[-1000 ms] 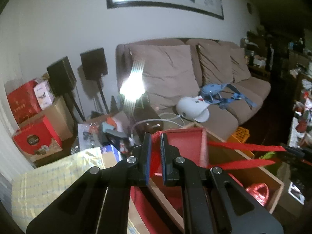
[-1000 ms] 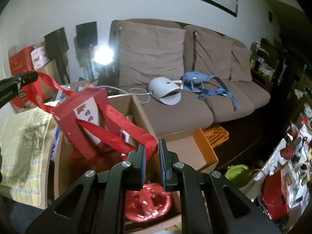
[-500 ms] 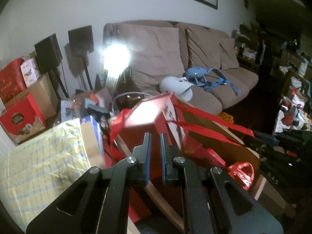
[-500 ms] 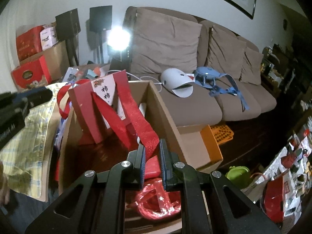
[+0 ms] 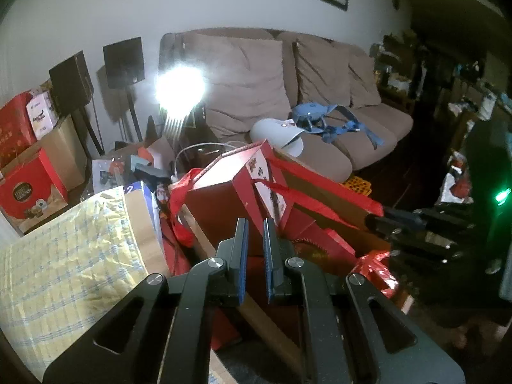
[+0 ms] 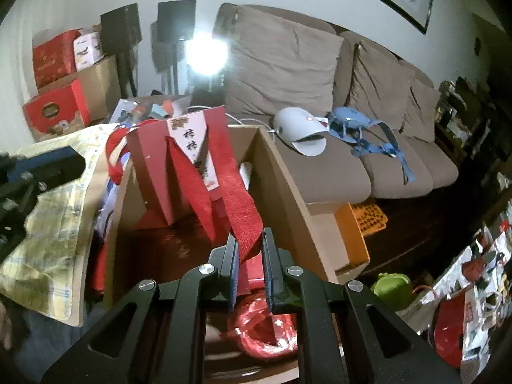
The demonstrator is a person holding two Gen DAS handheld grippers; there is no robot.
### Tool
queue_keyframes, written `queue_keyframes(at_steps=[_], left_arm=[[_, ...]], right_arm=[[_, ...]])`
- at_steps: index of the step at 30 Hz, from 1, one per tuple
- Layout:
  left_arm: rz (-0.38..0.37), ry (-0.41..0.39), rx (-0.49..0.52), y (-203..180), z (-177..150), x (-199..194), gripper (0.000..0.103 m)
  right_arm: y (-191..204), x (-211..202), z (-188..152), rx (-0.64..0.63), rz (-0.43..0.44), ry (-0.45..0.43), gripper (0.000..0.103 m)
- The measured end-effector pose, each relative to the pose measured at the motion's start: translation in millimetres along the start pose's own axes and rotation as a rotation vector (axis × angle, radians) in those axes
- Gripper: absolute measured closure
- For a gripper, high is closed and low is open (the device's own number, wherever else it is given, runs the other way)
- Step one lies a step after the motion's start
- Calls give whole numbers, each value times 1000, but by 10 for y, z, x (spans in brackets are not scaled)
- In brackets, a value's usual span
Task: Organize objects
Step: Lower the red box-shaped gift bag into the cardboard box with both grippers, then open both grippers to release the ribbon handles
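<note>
The red gift bag [image 6: 179, 166] stands upright inside the cardboard box [image 6: 288, 188], against its far wall on the side toward the yellow checked cloth [image 6: 54, 211], its base seemingly on the box floor. To finish this placement well, I would slacken the ribbon handle gently so the bag is not tipped, then part the pads only once the bag stands on its own. The right claw [image 6: 250, 249] is pinched narrow on the wide red ribbon handle [image 6: 236, 211], which runs taut from the bag into its pads, above the box's near edge and pitched downward. The left claw [image 5: 255, 246] is nearly closed with nothing visibly between its pads, pointing down at the bag's near face.
</note>
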State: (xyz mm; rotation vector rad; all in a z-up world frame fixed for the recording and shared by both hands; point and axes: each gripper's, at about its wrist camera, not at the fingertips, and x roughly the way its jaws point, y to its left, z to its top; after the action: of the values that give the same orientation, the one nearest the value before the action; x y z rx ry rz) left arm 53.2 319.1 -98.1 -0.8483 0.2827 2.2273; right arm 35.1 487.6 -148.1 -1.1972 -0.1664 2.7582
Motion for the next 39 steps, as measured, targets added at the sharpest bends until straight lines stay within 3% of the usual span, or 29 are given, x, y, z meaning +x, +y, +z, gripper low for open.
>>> queue_keyframes(at_steps=[8,13,17,20,22,24,28,32,34,39], left_arm=[[-29,22,43,-39,33,-333,93],[-33,-3,46,-43,54,-537,76],[-30,-26,23,-3,63,-667,69],[-16,-48,8,37,79,-734,55],[42,-77,23,58,85,-735,40],[83,-74,19,113,89,-724,37],[76,-63,-42,302,100,-762,35],[96,-79,-79,440,103,-840,30],[110,-83,-78,462,101,-865,20],[135,-87,-55,418,99,-940,6]], right_arm=[[267,-95,38,-54,22,-24,86],[416,-141,57,-75,54,-42,74],[507,-151,61,-86,70,-43,72],[513,-155,72,-73,72,-36,71],[495,-169,87,-48,69,-26,68],[488,-212,99,-35,42,-28,67],[434,-460,154,12,40,-92,50],[425,-663,192,33,24,-124,49],[429,-741,199,38,20,-135,48],[479,-909,220,34,-20,-160,44]])
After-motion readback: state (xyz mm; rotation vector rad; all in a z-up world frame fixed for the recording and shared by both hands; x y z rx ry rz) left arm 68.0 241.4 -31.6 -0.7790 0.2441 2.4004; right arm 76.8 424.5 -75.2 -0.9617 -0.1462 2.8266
